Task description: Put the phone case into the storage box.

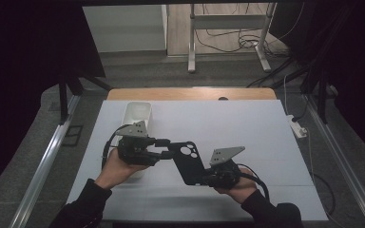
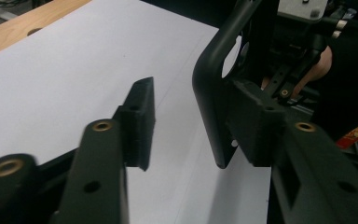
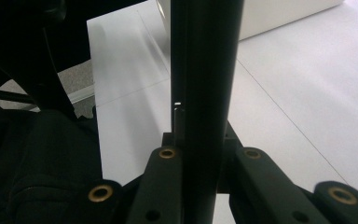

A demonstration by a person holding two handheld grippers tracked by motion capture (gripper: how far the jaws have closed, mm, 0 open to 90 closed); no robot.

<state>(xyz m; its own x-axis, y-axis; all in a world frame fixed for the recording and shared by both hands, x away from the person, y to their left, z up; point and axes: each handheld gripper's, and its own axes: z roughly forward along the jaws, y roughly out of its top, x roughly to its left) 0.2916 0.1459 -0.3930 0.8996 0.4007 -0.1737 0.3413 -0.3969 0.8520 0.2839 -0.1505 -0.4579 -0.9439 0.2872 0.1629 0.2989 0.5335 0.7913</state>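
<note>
Hands come in low. I see my right gripper (image 1: 208, 178) clamped on the black phone case's (image 1: 187, 161) lower end, holding it above the white sheet (image 1: 247, 128). Beyond, my left gripper (image 1: 167, 147) straddles its upper end, one pad touching, the other apart. Farther back sits a white bin (image 1: 138, 114).

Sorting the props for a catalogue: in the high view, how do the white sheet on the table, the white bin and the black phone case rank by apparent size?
1. white sheet, by far the largest.
2. white bin and black phone case: they look about alike, and the left gripper hides part of the bin, so I leave them unranked.
</note>
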